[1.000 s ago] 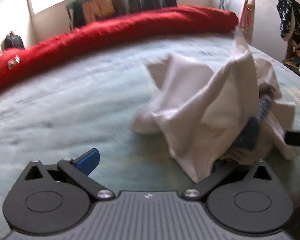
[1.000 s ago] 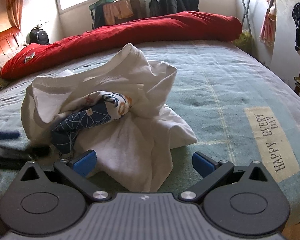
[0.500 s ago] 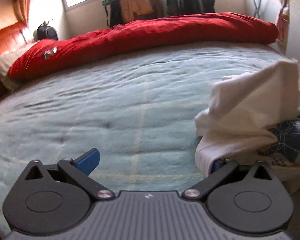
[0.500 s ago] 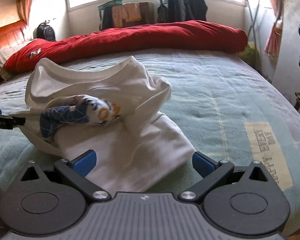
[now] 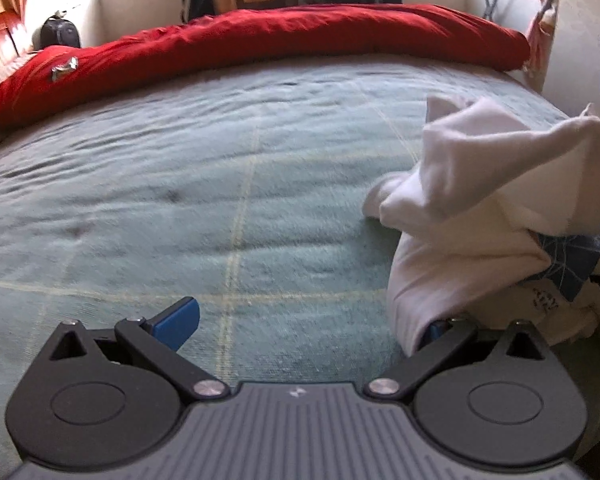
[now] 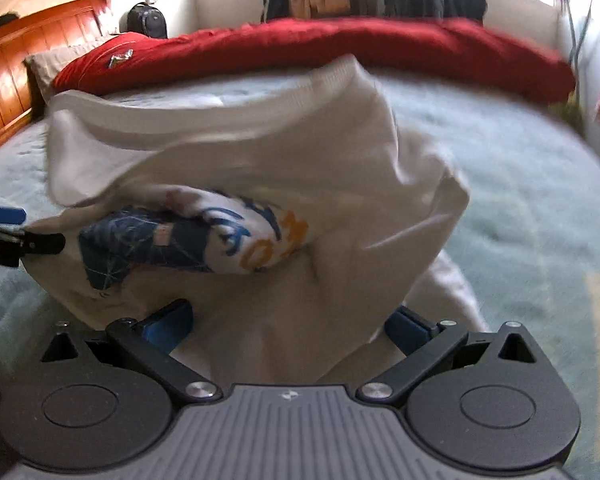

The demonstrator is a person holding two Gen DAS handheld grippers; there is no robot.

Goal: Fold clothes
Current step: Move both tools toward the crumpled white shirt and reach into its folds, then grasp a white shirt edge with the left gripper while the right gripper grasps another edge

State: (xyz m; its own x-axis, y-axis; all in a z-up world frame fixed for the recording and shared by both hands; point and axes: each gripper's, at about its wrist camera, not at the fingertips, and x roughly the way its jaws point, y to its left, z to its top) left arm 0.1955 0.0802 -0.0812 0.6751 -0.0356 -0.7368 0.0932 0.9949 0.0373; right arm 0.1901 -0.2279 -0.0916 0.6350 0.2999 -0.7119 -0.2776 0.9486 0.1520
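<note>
Right wrist: jaws wide around shirt (image 6: 340, 184).

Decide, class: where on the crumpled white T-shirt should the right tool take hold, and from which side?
Grip the ribbed collar of the white T-shirt, coming from above. It stands up as a firm, exposed band, while the body below is bunched, so probably only that edge is clear.

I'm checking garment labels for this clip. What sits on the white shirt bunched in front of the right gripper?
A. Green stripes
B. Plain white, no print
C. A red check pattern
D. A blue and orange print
D: in the right wrist view the white shirt carries a dark blue graphic with orange characters across its crumpled front.
</note>
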